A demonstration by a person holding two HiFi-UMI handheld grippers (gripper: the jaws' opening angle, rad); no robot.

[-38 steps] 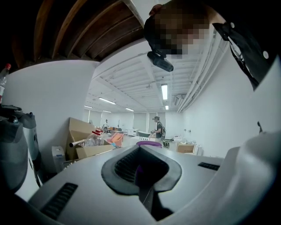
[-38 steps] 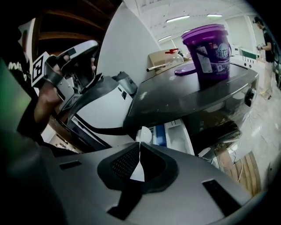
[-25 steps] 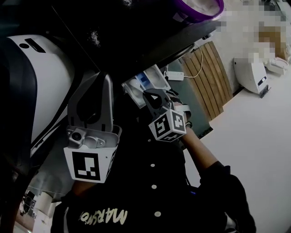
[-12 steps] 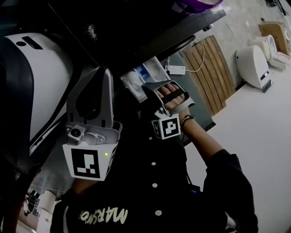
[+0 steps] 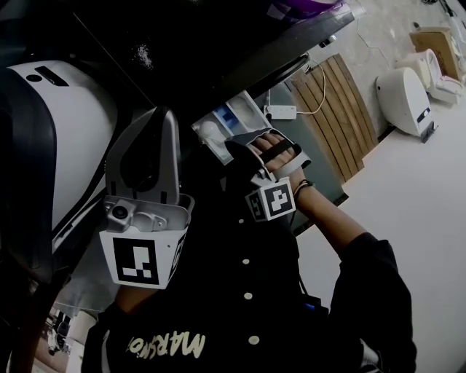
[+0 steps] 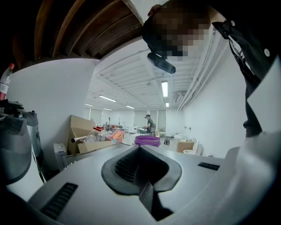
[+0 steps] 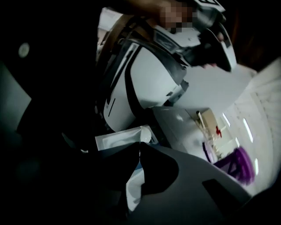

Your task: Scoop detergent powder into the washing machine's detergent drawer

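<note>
The washing machine's detergent drawer (image 5: 227,122) stands pulled out, white with blue parts, under the dark machine top (image 5: 291,51). My right gripper (image 5: 237,149) points down at it from just in front, a hand wrapped over its handle. In the right gripper view the jaws (image 7: 139,145) are shut, and the white drawer (image 7: 125,138) shows right beyond their tips. I cannot make out a scoop or any powder. My left gripper (image 5: 156,127) is held up at the left, away from the drawer. Its jaws (image 6: 139,149) are shut on nothing.
A purple basin (image 5: 306,6) (image 6: 147,140) sits on the machine top. A large white rounded housing (image 5: 73,138) stands at the left. Wooden slats (image 5: 338,116) and a white power strip (image 5: 280,111) are right of the drawer. A white appliance (image 5: 404,98) stands on the floor.
The right gripper has rolled about its own axis at the drawer, so its marker cube now shows another face and the hand lies on top. The left gripper has kept still.
</note>
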